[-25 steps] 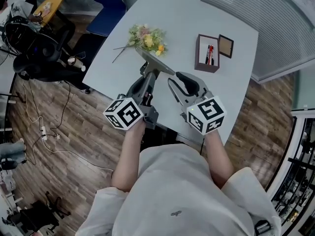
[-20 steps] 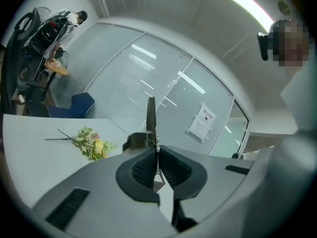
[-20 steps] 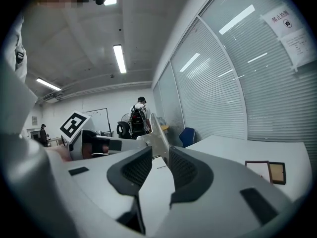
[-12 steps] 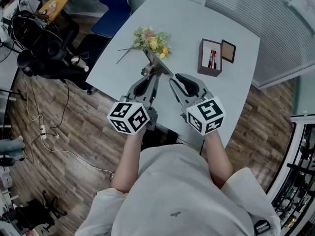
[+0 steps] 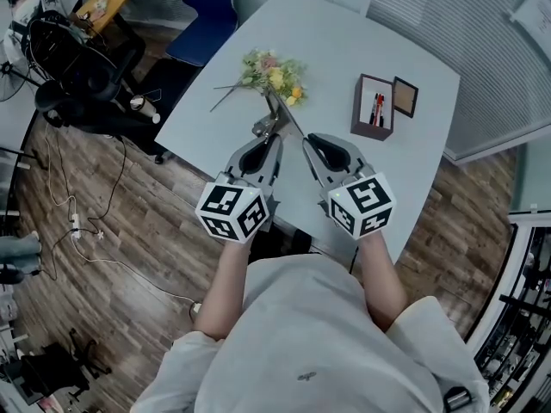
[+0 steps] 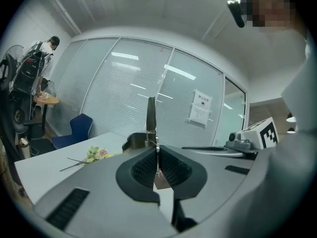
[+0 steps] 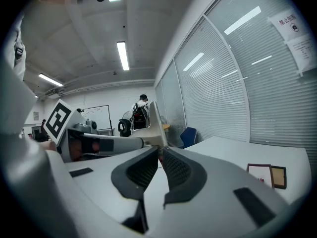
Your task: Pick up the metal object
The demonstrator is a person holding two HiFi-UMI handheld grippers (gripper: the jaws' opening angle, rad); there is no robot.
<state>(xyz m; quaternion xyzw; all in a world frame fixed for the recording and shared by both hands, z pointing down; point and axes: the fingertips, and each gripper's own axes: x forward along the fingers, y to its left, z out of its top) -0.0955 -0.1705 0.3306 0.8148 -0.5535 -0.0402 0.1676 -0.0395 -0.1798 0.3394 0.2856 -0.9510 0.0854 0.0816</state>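
Left gripper (image 6: 157, 150) is clamped on the metal (image 6: 151, 117), which stands straight up out of its tips and appears clear of the table (image 5: 370, 50) below and ahead. Right gripper (image 7: 159, 151), close on its right, is closing, with the metal's near corner at its tips; its pads do not clearly press yet. The likely risk is that the right jaws meet the metal off-line and twist it, so that it pivots or slides in the left gripper's narrow bite and drops. Its far end, near the flowers (image 5: 274, 70) ahead, could also snag them. The metal looks thin, flat and grey, probably slippery, with a small fitting just above the left tips.
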